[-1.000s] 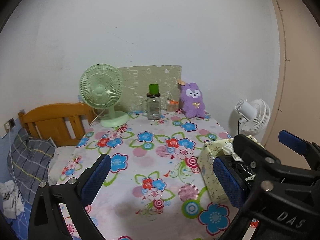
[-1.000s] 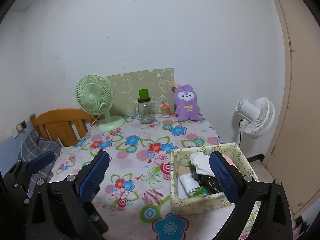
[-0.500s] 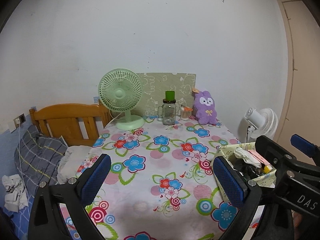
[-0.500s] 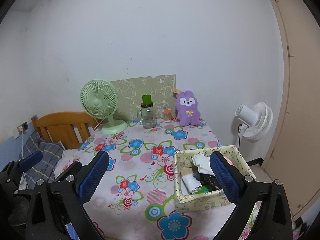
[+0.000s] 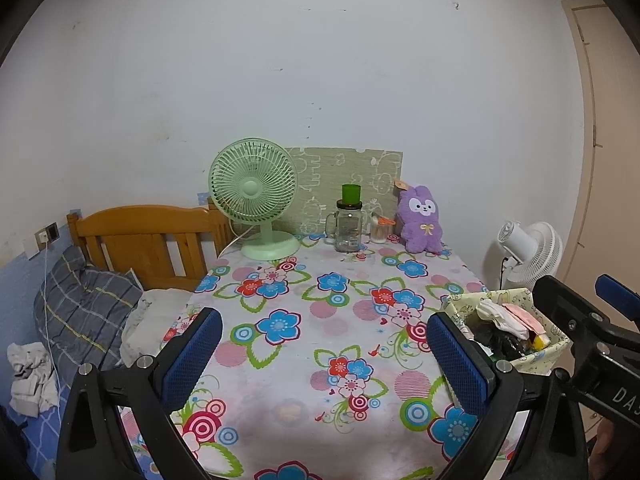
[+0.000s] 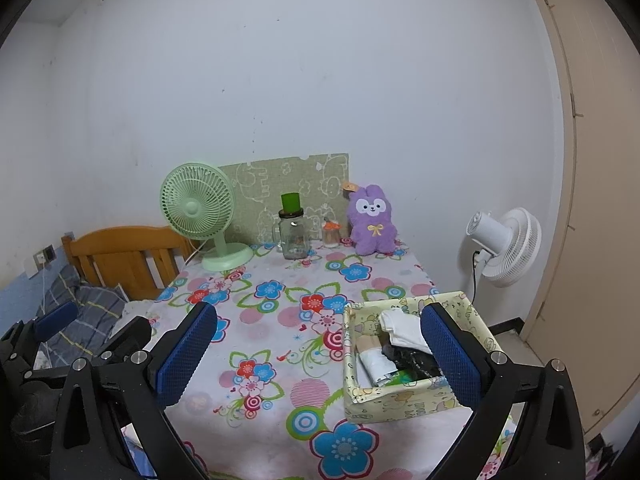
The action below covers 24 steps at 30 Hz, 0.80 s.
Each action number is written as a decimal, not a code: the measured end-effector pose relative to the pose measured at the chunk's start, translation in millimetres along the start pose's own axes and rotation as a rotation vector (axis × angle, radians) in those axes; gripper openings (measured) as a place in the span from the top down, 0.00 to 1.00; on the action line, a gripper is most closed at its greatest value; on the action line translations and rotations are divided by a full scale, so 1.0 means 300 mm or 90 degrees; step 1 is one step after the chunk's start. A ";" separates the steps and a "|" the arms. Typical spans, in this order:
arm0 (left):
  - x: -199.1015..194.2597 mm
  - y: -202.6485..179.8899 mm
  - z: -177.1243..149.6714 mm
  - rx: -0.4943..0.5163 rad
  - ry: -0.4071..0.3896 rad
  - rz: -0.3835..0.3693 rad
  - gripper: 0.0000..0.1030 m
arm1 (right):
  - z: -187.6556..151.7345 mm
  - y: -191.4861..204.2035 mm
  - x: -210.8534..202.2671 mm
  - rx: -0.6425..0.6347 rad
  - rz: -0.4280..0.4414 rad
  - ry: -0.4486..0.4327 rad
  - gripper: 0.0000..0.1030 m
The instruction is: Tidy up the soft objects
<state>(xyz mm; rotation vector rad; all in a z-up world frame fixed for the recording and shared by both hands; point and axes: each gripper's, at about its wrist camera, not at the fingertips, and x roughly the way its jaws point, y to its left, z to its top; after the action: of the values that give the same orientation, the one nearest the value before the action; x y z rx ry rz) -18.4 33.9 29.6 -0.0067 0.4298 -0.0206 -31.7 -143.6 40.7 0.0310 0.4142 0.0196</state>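
Room: white walls close in a table [image 6: 280,344] under a flowered cloth, with a wooden bed [image 5: 144,236] against its left edge.
Box: a yellow patterned box [image 6: 404,400] sits at the table's near right corner, already filled with folded white cloth [image 6: 400,330], a dark bundle and other soft pieces, so I judge the sorting largely done.
Toy: a purple plush rabbit [image 6: 372,220] stands upright at the far right corner, well apart from the box, seemingly on display.
Far edge: a green fan [image 5: 256,200] and a glass jar [image 5: 349,226] stand clear of my working space.
Left claw [image 5: 320,356]: spread wide, holding nothing, above the near edge.
Right claw [image 6: 316,354]: spread wide, empty, one finger overlapping the box in view.
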 end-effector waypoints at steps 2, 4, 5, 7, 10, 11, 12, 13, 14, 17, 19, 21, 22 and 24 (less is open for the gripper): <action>0.001 0.000 -0.001 -0.001 0.001 0.003 0.00 | -0.001 -0.003 -0.001 0.001 -0.001 0.001 0.00; 0.002 0.001 -0.001 -0.004 0.003 0.006 0.00 | 0.001 -0.008 0.000 0.003 -0.002 0.003 0.00; 0.003 0.002 -0.002 -0.006 0.003 0.007 0.00 | 0.004 -0.014 0.003 0.004 -0.002 0.003 0.00; 0.002 0.001 -0.003 -0.007 0.003 0.009 0.00 | 0.005 -0.019 0.007 0.005 -0.003 0.004 0.00; 0.005 0.005 0.000 -0.013 0.003 0.008 0.00 | 0.007 -0.024 0.010 0.005 -0.008 0.006 0.00; 0.006 0.009 0.002 -0.018 0.004 0.005 0.00 | 0.007 -0.024 0.013 0.002 -0.011 0.007 0.00; 0.007 0.013 0.003 -0.023 0.005 0.002 0.00 | 0.005 -0.023 0.016 0.000 -0.013 0.009 0.00; 0.006 0.017 0.004 -0.027 0.004 0.001 0.00 | 0.003 -0.021 0.018 -0.002 -0.014 0.010 0.00; 0.005 0.017 0.005 -0.027 0.003 0.004 0.00 | 0.000 -0.019 0.021 -0.003 -0.015 0.012 0.00; 0.007 0.016 0.005 -0.023 0.003 0.004 0.00 | -0.002 -0.020 0.025 -0.002 -0.014 0.013 0.00; 0.008 0.014 0.004 -0.022 0.003 0.004 0.00 | -0.002 -0.021 0.025 -0.002 -0.014 0.013 0.00; 0.007 0.014 0.004 -0.021 0.003 0.004 0.00 | -0.001 -0.021 0.026 -0.003 -0.014 0.013 0.00; 0.007 0.014 0.004 -0.022 0.003 0.003 0.00 | -0.002 -0.021 0.025 -0.002 -0.014 0.013 0.00; 0.006 0.013 0.003 -0.022 0.003 0.004 0.00 | -0.002 -0.021 0.025 -0.002 -0.014 0.014 0.00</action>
<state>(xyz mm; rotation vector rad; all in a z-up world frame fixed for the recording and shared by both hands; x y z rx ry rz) -16.2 37.6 29.6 -0.0386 0.4349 -0.0066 -24.8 -149.6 37.0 0.0226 0.4360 -0.0006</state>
